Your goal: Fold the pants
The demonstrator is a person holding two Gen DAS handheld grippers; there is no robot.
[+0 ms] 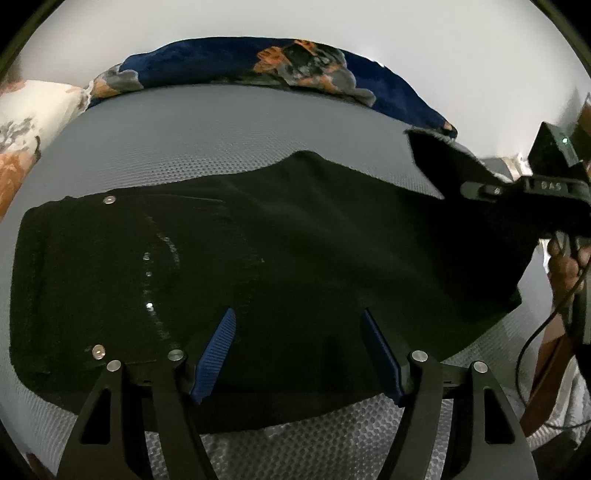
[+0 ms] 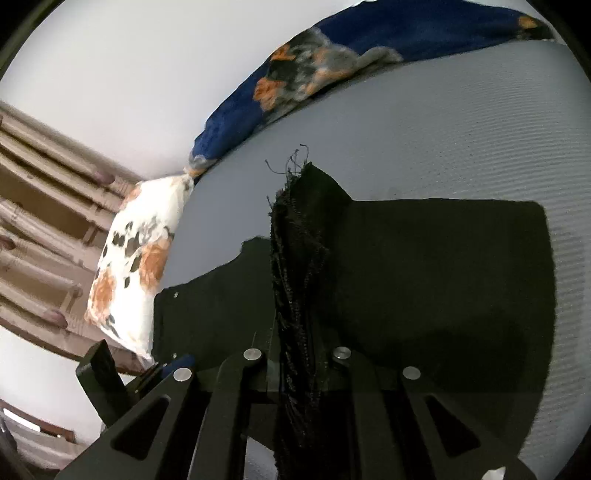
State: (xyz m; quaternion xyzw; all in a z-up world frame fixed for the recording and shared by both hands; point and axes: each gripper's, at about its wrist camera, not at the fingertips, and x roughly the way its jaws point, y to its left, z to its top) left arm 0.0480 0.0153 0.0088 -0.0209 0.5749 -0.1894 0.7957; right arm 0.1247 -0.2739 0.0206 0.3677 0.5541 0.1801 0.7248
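Black pants (image 1: 280, 258) lie flat on a grey mattress (image 1: 207, 133), waistband with metal buttons at the left. My left gripper (image 1: 299, 325) is open, its blue pads (image 1: 218, 350) resting just above the pants' near edge. My right gripper (image 2: 299, 354) is shut on the frayed leg hem (image 2: 299, 266) and holds it lifted above the mattress. In the left wrist view the right gripper (image 1: 480, 190) shows at the right, holding the raised leg end (image 1: 439, 162). The pants also show in the right wrist view (image 2: 443, 273), with the left gripper (image 2: 177, 363) at the lower left.
A blue and orange patterned blanket (image 1: 258, 62) lies along the mattress's far edge. A white and orange pillow (image 2: 136, 266) sits at the head end. A wooden bed frame (image 2: 40, 206) and white wall (image 1: 332, 22) lie beyond. A cable (image 1: 532, 343) hangs at the right.
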